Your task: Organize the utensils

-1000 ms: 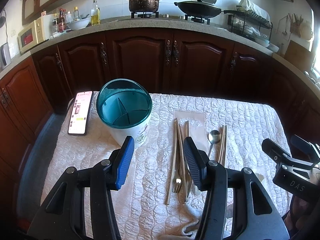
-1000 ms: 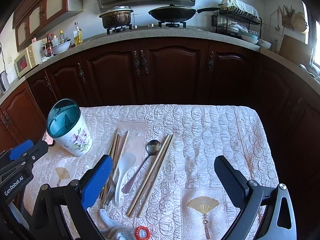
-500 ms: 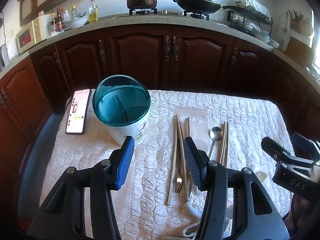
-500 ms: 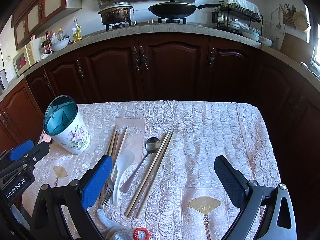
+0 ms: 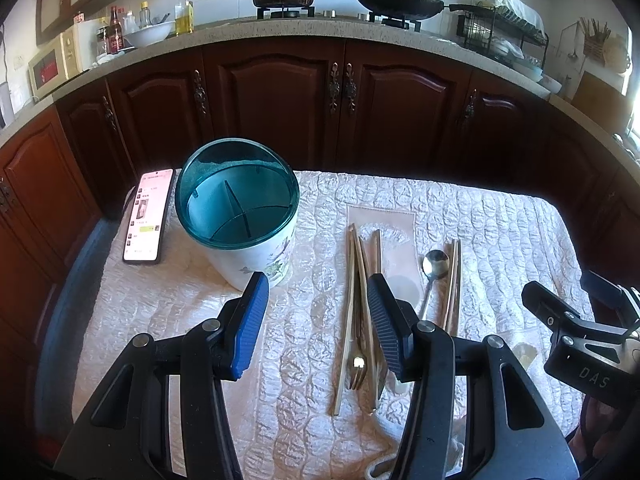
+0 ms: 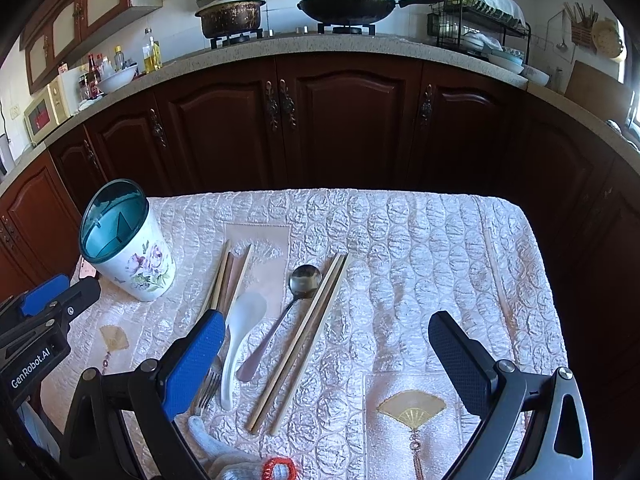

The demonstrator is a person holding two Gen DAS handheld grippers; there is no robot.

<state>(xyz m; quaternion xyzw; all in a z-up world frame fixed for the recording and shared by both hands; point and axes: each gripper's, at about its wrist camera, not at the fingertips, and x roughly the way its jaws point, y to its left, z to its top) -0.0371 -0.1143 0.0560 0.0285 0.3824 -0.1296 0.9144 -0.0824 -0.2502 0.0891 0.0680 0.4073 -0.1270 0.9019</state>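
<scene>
I'm seeing the right finger (image 5: 386, 330) blocking the white ceramic spoon (image 5: 400, 386) in the left view; the blue-padded finger (image 6: 192, 358) is covering the steel fork's (image 6: 206, 392) handle. The lit phone's (image 5: 146, 216) screen text is reading too small.

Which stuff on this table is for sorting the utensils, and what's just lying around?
For the job: holder, metal spoon, white spoon, fork, chopsticks.
Lying about: phone, fan charm, red ring.

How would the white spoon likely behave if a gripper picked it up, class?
The white spoon looks glossy, so probably slippery between pads. It appears ceramic or hard plastic: stiff, possibly chip-prone if dropped. Its curved handle lies beside the fork, so a low pinch may nudge that too.
</scene>
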